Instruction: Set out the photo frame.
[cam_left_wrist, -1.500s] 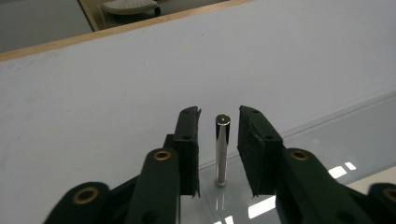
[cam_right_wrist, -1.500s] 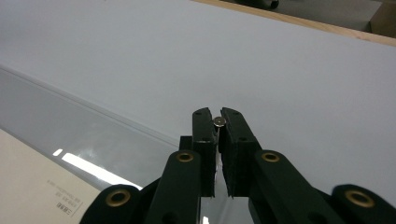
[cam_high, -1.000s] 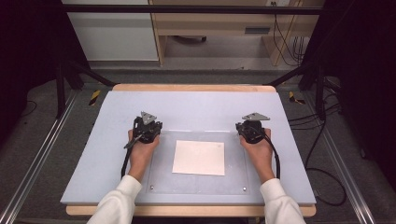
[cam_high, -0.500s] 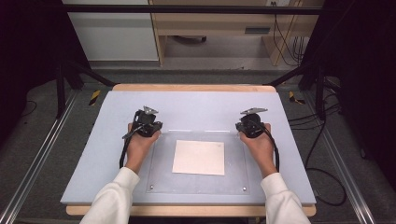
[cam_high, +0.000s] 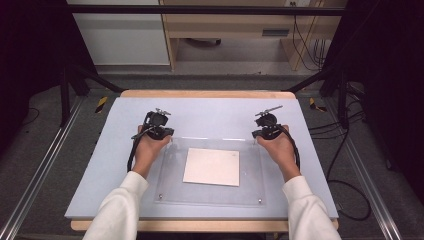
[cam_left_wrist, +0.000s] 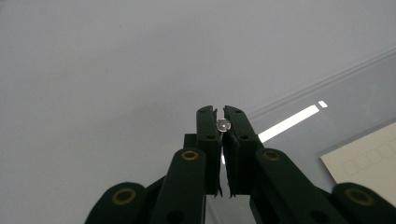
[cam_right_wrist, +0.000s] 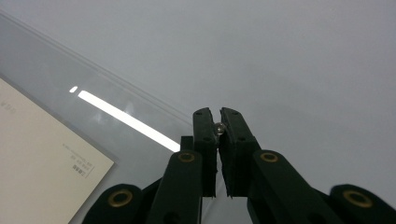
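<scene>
A clear acrylic plate (cam_high: 250, 172) lies on the pale grey table mat (cam_high: 210, 112), covering a cream sheet of paper (cam_high: 211, 166). My left gripper (cam_high: 162, 135) is at the plate's far left corner, my right gripper (cam_high: 265, 134) at its far right corner. In the left gripper view the gripper (cam_left_wrist: 219, 112) is shut on a small silver stud (cam_left_wrist: 223, 124), with the plate (cam_left_wrist: 327, 93) and paper (cam_left_wrist: 369, 154) to its right. In the right gripper view the gripper (cam_right_wrist: 217, 114) pinches a like stud (cam_right_wrist: 218, 128), with the plate (cam_right_wrist: 70, 79) and paper (cam_right_wrist: 42, 158) to its left.
Two more small studs (cam_high: 160, 196) (cam_high: 259, 201) mark the plate's near corners. Bare mat surrounds the plate up to the table's wooden edge (cam_high: 210, 94). Cables (cam_high: 345, 150) trail on the floor at the right, and metal rails (cam_high: 45, 165) run along the sides.
Both hands have moved away from the person and slightly upward, still gripping the far corner studs. The paper has stayed in place.
</scene>
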